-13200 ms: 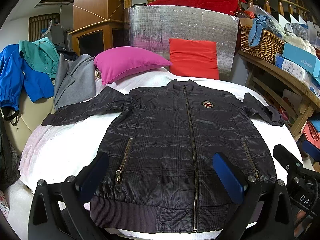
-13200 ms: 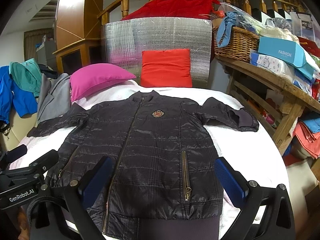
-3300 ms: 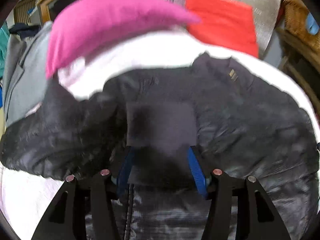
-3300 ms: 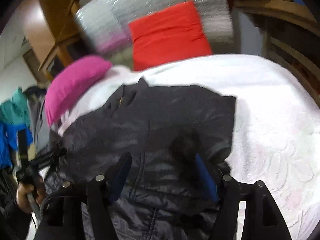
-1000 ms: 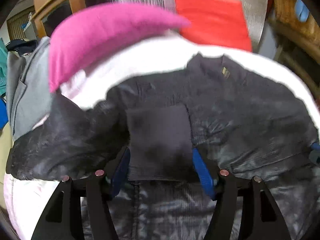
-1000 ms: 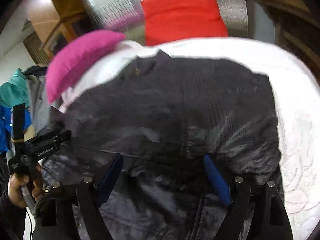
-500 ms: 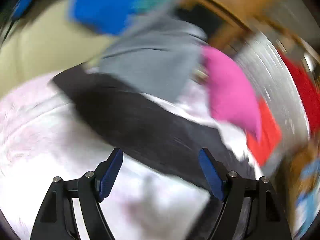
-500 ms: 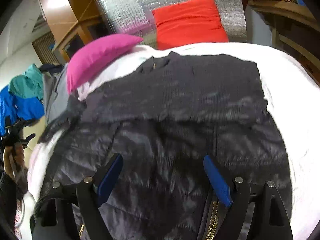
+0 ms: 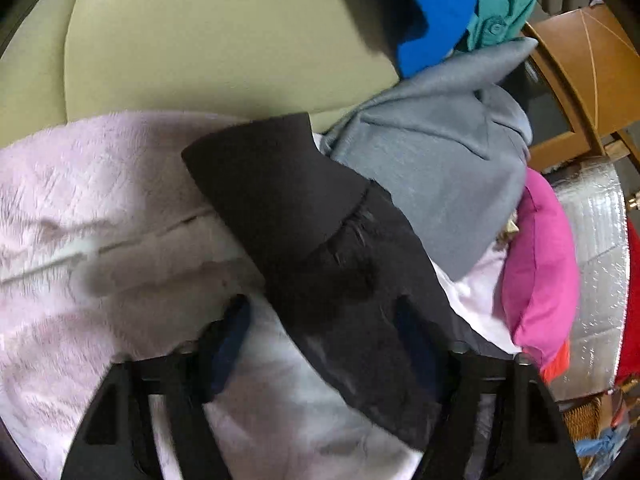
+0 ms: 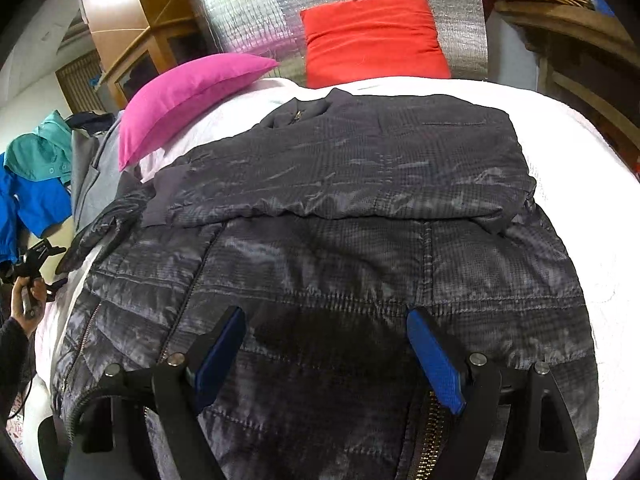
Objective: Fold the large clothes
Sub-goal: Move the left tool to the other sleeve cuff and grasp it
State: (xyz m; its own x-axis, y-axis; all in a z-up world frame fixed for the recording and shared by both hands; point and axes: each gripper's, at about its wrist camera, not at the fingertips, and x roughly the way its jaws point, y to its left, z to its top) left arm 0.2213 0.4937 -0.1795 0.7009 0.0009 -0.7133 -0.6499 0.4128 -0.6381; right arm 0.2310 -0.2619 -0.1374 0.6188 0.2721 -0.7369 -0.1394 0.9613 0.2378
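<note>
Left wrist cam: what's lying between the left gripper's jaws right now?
In the left wrist view, the dark jacket's sleeve runs between the open jaws of the left gripper, over the pale bedspread.

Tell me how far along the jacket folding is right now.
Roughly halfway. Done: one sleeve of the dark quilted jacket lies folded across its chest. In hand: the left tool is open around the other sleeve's ribbed cuff, which lies out toward the grey garment. The right tool hovers open above the hem. Left: fold that sleeve in, then the body.
</note>
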